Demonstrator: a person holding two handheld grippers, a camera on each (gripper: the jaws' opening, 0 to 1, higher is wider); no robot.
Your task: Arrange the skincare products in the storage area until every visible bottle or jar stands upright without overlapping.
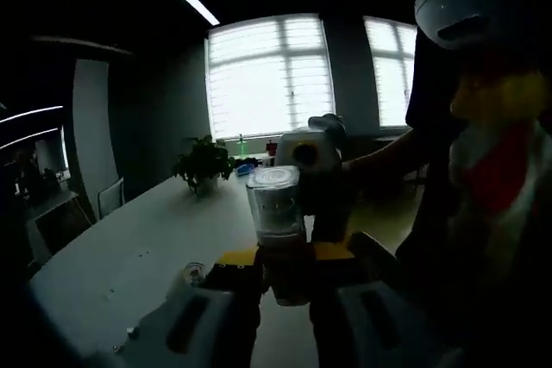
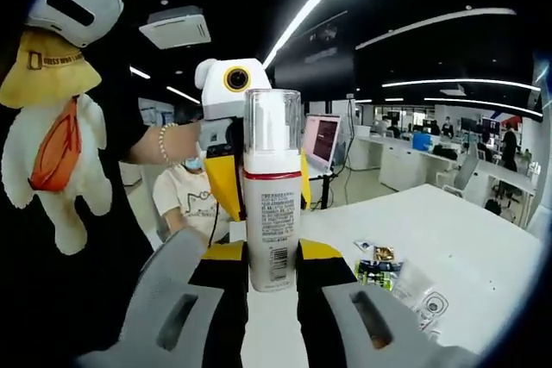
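A white pump bottle (image 2: 272, 213) with a red band and a clear cap stands upright in the air between my two grippers. My right gripper (image 2: 272, 258) is shut on its base, yellow pads pressed to both sides. The left gripper's yellow fingers (image 2: 223, 183) flank the bottle from the far side. In the left gripper view the same bottle (image 1: 276, 208) sits between the pads of my left gripper (image 1: 285, 258), which is shut on it. The right gripper (image 1: 314, 154) faces me just behind the bottle.
A long white table (image 1: 129, 256) carries a potted plant (image 1: 203, 165) and a small pale jar (image 1: 185, 277). Small packets (image 2: 377, 269) and a clear jar (image 2: 431, 306) lie on the table at the right. A plush toy (image 2: 52, 127) hangs from the person.
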